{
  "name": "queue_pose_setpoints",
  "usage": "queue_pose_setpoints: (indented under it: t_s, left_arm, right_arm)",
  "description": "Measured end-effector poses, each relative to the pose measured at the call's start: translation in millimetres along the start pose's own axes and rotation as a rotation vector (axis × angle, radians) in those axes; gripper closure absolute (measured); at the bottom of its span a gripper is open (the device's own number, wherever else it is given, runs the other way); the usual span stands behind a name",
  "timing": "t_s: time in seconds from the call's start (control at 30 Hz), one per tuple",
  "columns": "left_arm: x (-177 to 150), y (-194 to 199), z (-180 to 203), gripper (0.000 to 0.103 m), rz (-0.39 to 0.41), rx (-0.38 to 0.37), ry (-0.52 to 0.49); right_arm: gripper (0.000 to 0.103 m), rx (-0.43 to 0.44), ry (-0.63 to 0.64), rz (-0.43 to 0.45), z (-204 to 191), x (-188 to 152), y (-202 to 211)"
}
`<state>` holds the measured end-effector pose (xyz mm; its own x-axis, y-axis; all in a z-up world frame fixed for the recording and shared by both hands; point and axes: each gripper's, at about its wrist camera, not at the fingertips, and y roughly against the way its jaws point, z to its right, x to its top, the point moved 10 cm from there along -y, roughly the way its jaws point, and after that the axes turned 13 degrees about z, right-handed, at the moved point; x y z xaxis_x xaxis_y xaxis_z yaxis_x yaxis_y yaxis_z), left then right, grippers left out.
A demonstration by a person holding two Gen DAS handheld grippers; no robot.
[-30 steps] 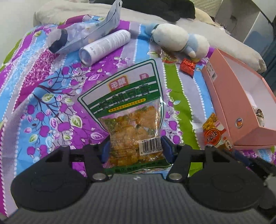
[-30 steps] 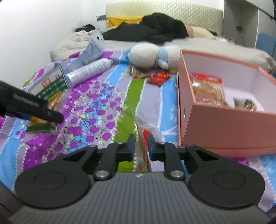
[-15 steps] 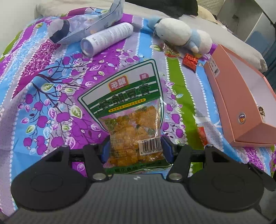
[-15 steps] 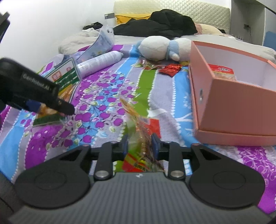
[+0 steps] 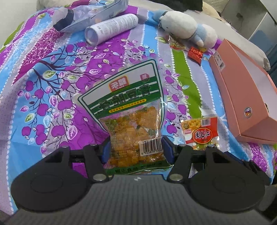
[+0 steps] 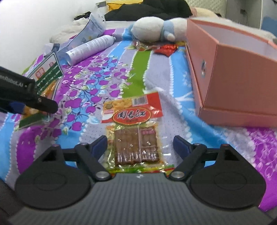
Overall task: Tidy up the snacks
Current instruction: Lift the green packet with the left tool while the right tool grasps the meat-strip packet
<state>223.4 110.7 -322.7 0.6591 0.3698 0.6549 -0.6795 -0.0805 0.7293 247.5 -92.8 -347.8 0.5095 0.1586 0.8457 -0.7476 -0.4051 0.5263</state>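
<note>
My left gripper (image 5: 136, 148) is shut on the lower end of a green-and-white snack bag (image 5: 128, 103) with yellow pieces inside, and holds it tilted above the bedspread. In the right wrist view my right gripper (image 6: 140, 143) has its jaws opening wide. A red-topped snack packet (image 6: 133, 121) lies flat on the bedspread between its blue pads, and neither pad touches it. The same packet (image 5: 200, 133) shows at the right in the left wrist view. A pink box (image 6: 233, 77) stands open to the right of the packet.
A floral bedspread (image 5: 52, 90) covers the bed. At the far side lie a white cylinder bottle (image 5: 110, 28), a blue-white pouch (image 5: 90, 15), a white and blue plush toy (image 5: 185, 27) and small red wrappers (image 5: 195, 53). Dark clothes and pillows lie beyond.
The right gripper has sunk and its jaws have spread. The red packet it pinched upright now lies flat on the bedspread. The left gripper still holds its bag.
</note>
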Motion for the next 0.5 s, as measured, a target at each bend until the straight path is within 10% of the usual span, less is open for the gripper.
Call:
queue_pose_setpoints:
  t_s: [0.17,0.33,0.5]
  left_arm:
    - [-3.2,-2.0,4.3,0.038,-0.006,-0.004,-0.011]
    - [-2.2,1.7,11.3,0.038,0.0,-0.017,-0.022]
    - [6.3,12.1,21.5,0.038,0.02,-0.039,-0.029]
  right_arm:
    - [0.016,0.027,0.044,-0.008,-6.2,-4.6,-3.7]
    - [0.054,0.056,0.057,0.005,-9.1,5.5,2.3]
    - [0.058,0.041,0.06,0.011,-8.7,11.8,7.9]
